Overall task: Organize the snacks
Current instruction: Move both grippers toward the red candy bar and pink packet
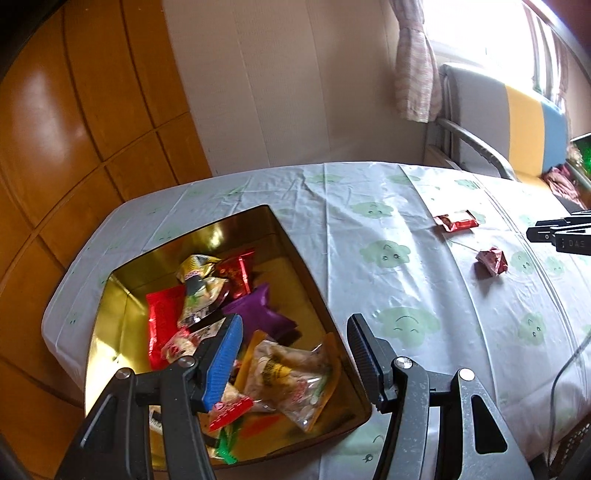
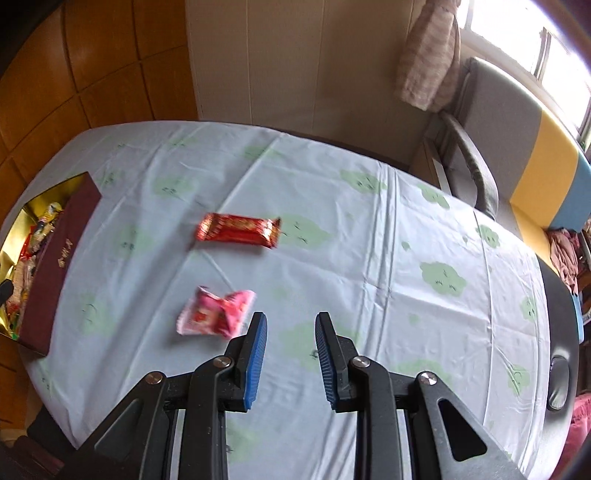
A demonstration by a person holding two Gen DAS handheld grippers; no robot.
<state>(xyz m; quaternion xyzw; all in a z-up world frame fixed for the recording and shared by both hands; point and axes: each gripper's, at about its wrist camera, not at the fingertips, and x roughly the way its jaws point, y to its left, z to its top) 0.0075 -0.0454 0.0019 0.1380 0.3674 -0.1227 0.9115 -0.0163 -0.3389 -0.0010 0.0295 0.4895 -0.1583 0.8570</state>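
Right wrist: pink snack (image 2: pixel 218 312) left of jaws

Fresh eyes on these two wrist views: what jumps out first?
The gold-lined box at the table's left end, heaped with bright snack packets, under the left gripper. Then two stray snacks out on the cloud-print tablecloth: a long red bar and, nearer, a crumpled pink packet just left of the right gripper, whose jaws hold nothing.

Sunlit window (image 2: pixel 524 33) – curtain (image 2: pixel 428 59), striped sofa (image 2: pixel 532 147), wooden panelling (image 1: pixel 74 129).
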